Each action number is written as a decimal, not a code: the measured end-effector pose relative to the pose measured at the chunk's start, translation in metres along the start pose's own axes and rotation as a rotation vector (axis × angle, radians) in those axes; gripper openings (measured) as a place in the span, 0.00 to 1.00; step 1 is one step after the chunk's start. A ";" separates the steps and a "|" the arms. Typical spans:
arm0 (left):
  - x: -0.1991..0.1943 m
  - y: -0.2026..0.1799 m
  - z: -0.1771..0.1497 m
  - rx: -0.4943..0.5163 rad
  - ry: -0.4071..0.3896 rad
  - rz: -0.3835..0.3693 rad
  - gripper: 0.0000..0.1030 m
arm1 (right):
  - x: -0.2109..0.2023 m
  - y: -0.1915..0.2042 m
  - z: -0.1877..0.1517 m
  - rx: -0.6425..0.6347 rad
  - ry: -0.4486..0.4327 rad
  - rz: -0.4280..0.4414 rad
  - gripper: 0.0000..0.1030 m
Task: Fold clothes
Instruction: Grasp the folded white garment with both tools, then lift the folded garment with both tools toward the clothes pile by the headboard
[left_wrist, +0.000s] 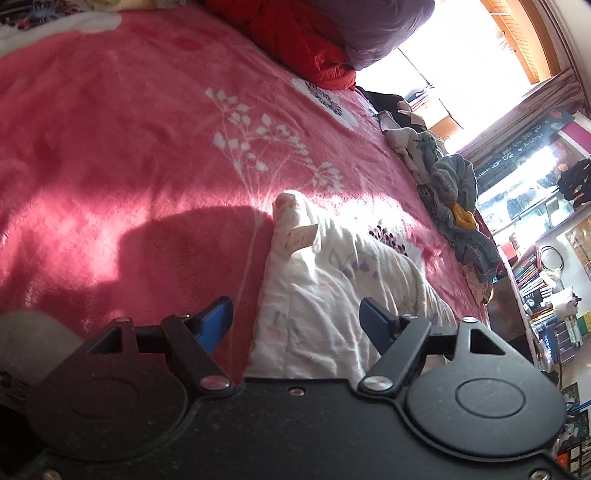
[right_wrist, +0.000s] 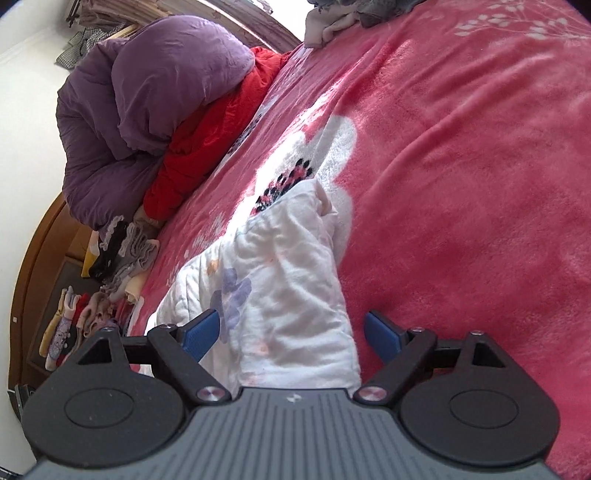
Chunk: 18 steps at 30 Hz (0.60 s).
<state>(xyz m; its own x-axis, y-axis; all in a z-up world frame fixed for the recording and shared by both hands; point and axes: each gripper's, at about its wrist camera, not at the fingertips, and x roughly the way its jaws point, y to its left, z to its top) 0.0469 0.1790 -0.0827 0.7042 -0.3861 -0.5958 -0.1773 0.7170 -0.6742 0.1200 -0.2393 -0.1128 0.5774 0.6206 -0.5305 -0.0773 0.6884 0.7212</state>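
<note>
Left gripper: jaws apart, empty.
Right gripper: jaws apart, empty.
White garment: soft, wrinkled, faint floral print; directly ahead of both grippers, on fluffy pink blanket.

White garment's near end hidden behind each claw's body, both views.

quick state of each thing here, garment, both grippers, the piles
white floral garment: lying crumpled on the pink blanket, not held
left hand-held gripper: open over the garment
right hand-held gripper: open over the garment
grey clothes pile: unfolded, heaped at the bed edge
purple quilt: bundled on red bedding
</note>
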 end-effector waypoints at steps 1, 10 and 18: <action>0.006 0.005 -0.001 -0.022 0.014 -0.015 0.73 | 0.002 0.001 -0.001 -0.010 0.004 0.001 0.83; 0.041 0.006 0.002 0.006 0.070 -0.146 0.73 | 0.020 0.006 0.002 -0.077 0.026 0.051 0.79; 0.039 0.007 -0.001 0.031 0.053 -0.184 0.36 | 0.030 0.025 -0.002 -0.217 0.046 0.080 0.37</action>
<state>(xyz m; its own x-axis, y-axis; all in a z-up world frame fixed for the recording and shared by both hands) 0.0725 0.1678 -0.1114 0.6856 -0.5419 -0.4861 -0.0267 0.6486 -0.7607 0.1340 -0.2027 -0.1121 0.5253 0.6897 -0.4984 -0.2972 0.6975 0.6520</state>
